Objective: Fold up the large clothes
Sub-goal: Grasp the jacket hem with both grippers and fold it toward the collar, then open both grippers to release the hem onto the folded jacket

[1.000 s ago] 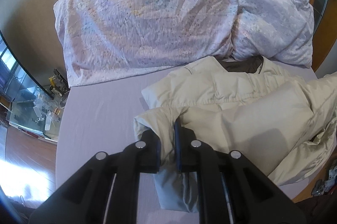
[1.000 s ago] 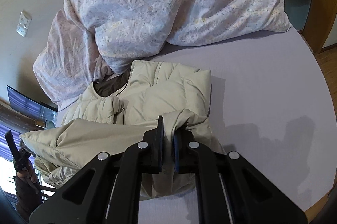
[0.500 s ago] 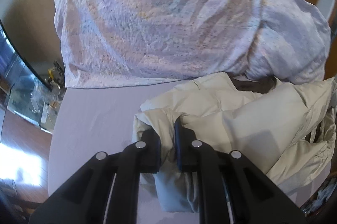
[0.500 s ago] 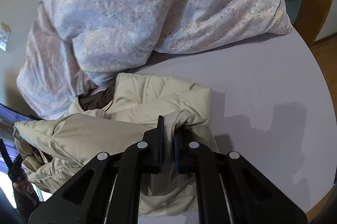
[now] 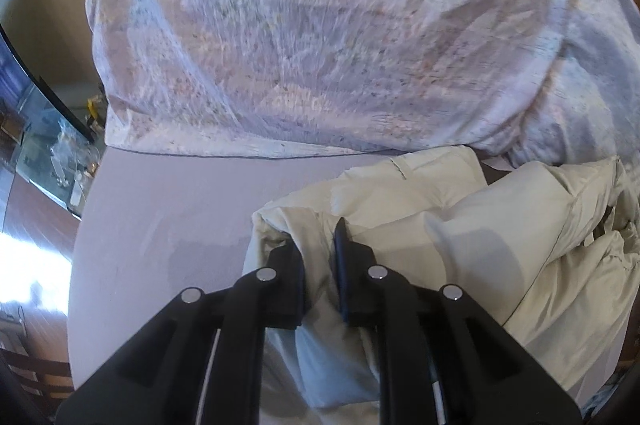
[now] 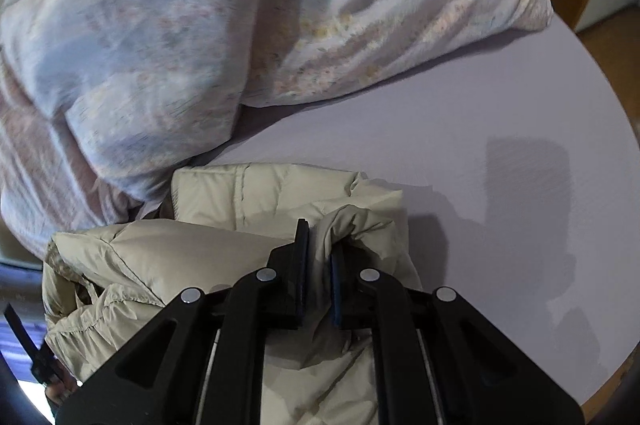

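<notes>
One puffy jacket is being pinched by two grippers, left gripper and right gripper; jaws are just being loosened, duvet looming closer.

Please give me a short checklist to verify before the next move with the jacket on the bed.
1. Left gripper has jacket fabric between its jaws: ok.
2. Right gripper has jacket fabric between its jaws: ok.
3. Bare sheet beside the jacket for laying it flat: ok.
4. Duvet clear of the jacket: not ok, it lies against the far edge.
5. Lifted half lies smooth: not ok, it is bunched and creased.
6. Sleeves tucked inside: cannot tell.
</notes>
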Demonstrator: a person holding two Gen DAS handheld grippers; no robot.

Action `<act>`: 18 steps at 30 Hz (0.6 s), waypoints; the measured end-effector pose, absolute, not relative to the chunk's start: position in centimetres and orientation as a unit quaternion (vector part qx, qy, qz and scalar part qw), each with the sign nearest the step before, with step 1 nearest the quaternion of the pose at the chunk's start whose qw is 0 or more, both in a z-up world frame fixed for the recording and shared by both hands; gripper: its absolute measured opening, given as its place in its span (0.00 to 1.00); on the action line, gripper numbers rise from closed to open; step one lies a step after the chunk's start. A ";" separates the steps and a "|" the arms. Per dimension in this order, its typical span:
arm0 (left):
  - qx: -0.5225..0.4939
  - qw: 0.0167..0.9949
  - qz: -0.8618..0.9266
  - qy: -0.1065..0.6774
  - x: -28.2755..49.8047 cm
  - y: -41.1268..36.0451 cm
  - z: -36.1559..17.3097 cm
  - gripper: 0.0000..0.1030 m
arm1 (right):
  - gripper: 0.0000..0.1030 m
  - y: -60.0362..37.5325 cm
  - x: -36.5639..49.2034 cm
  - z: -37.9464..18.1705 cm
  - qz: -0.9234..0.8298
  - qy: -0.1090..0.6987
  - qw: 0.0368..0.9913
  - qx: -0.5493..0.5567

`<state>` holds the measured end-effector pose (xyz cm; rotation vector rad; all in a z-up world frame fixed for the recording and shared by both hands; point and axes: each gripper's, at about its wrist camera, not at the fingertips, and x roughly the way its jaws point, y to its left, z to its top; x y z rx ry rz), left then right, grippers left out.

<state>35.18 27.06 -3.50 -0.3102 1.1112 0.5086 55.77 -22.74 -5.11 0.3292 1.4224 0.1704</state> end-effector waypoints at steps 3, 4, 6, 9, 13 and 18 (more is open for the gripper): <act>-0.166 0.795 0.238 0.533 36.4 27.7 -4.7 0.15 | 0.16 -22.8 56.6 -6.3 0.065 0.663 0.725 0.172; -0.176 0.791 0.239 0.535 36.8 28.0 -5.2 0.16 | 0.18 -23.0 56.8 -6.7 0.064 0.666 0.720 0.185; -0.191 0.786 0.238 0.538 37.2 28.4 -5.6 0.16 | 0.25 -23.5 57.2 -7.0 0.065 0.669 0.710 0.210; -0.215 0.782 0.230 0.537 37.5 29.0 -5.6 0.20 | 0.37 -24.6 57.4 -6.4 0.078 0.661 0.705 0.245; -0.232 0.793 0.215 0.521 37.2 29.4 -4.3 0.42 | 0.63 -26.2 57.3 -2.9 0.091 0.617 0.738 0.256; -0.178 0.827 0.233 0.479 36.7 28.1 -1.0 0.78 | 0.71 -25.2 56.0 0.9 0.138 0.588 0.771 0.200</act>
